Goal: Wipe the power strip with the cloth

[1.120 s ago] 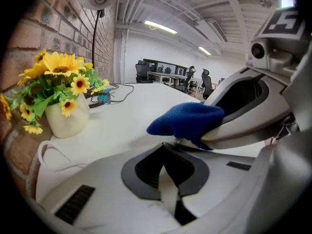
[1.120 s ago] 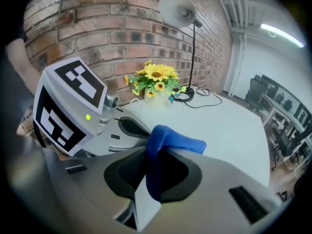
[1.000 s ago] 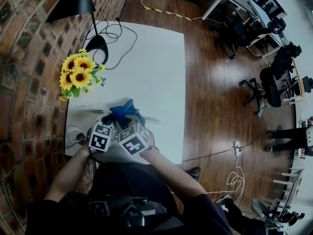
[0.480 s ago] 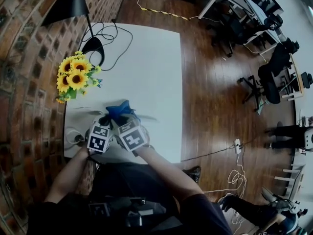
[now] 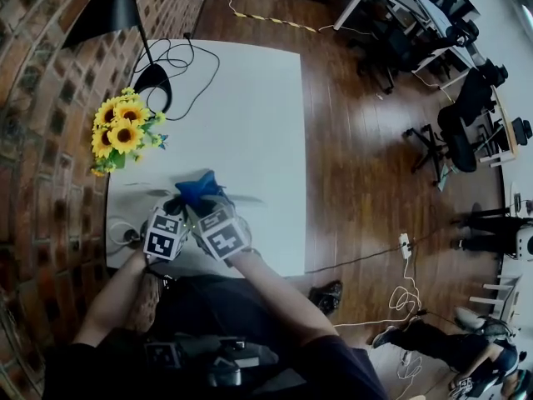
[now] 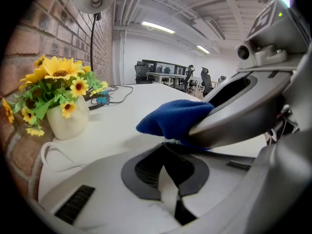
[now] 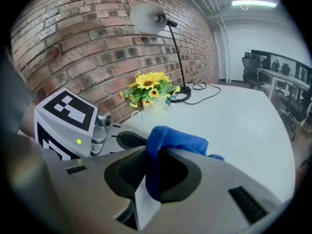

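Sunflowers [image 5: 122, 132], lamp base [image 5: 154, 80], brick wall [image 5: 42, 98] on the left, open tabletop [image 5: 250, 115] ahead and right

Brick wall [image 5: 33, 98], dark wood floor [image 5: 366, 182] — white table [image 5: 250, 115], office chairs [image 5: 456, 130], ceiling strip lights [image 6: 158, 27]

Left tongs [image 6: 165, 152] closed; blue cloth [image 6: 170, 118] in right tongs [image 6: 199, 126] just ahead; sunflowers [image 6: 58, 77] left.

Hand-held grippers: 2, the left hand-held gripper [image 5: 176, 207] and the right hand-held gripper [image 5: 205, 208], both at 6 o'clock on the bench [image 5: 250, 123]. Bench: 1. Blue cloth [image 5: 198, 188]: 1. Sunflower vase [image 5: 123, 136]: 1, at 9 o'clock. Desk lamp [image 5: 108, 11]: 1, at 11 o'clock. Office chairs on the floor at 2 o'clock: several, exact count unclear.
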The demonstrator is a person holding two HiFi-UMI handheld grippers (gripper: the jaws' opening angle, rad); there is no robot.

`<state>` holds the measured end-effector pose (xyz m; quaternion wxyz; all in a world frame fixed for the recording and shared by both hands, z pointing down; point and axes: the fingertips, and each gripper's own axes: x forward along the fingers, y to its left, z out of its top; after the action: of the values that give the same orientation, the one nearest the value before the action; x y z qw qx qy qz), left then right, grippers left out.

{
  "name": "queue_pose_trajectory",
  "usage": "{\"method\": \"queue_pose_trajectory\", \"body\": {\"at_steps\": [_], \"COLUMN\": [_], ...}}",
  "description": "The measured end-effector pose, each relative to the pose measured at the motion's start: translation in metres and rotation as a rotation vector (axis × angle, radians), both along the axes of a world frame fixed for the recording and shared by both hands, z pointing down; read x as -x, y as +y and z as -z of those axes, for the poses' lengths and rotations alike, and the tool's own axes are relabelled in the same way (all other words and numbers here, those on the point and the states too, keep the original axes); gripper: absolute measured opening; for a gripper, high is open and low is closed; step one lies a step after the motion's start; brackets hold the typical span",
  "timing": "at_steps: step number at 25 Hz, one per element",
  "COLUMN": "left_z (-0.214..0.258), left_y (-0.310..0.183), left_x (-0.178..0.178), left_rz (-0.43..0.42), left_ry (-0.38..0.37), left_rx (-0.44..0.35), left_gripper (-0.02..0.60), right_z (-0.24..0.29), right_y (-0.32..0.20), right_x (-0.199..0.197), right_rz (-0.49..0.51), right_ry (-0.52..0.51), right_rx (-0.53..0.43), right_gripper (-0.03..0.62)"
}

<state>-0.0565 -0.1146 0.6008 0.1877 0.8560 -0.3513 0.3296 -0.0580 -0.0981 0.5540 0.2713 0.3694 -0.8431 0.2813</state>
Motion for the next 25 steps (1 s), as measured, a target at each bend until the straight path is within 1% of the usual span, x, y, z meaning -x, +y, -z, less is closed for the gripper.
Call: {"method": "queue_pose_trajectory", "body": {"at_steps": [4, 11, 15, 22, 25], "left_z": [0.002, 0.002, 0.001, 0.000, -0.001], "left_y": [0.004, 0.004, 0.005, 0.006, 0.006], "left_x": [-0.004, -0.008, -0.007, -0.010, -0.010], "left_rz": [-0.018, -0.039, -0.050, -0.057, -0.056], "left_ry": [0.002, -0.021, -0.037, -0.053, -0.072], "left_rx": [0.000, -0.032, -0.054, -0.028, -0.031], "left_gripper": [0.002, 0.003, 0.003, 0.003, 0.003], "right_z": [0.003, 0.002, 0.001, 0.001, 0.001], "right_y": [0.004, 0.002, 0.003, 0.007, 0.008], "right_x": [-0.007, -0.010, -0.011, -0.018, -0.021], "right_rz": [-0.013, -0.012, -0.009, -0.018, -0.016], "right_ry": [-0.047, -0.035, -0.046, -0.055, -0.063], "right_rx": [0.018, 0.023, 0.058, 0.042, 0.049], "right_gripper": [0.060, 0.060, 0.060, 0.061, 0.061]}}
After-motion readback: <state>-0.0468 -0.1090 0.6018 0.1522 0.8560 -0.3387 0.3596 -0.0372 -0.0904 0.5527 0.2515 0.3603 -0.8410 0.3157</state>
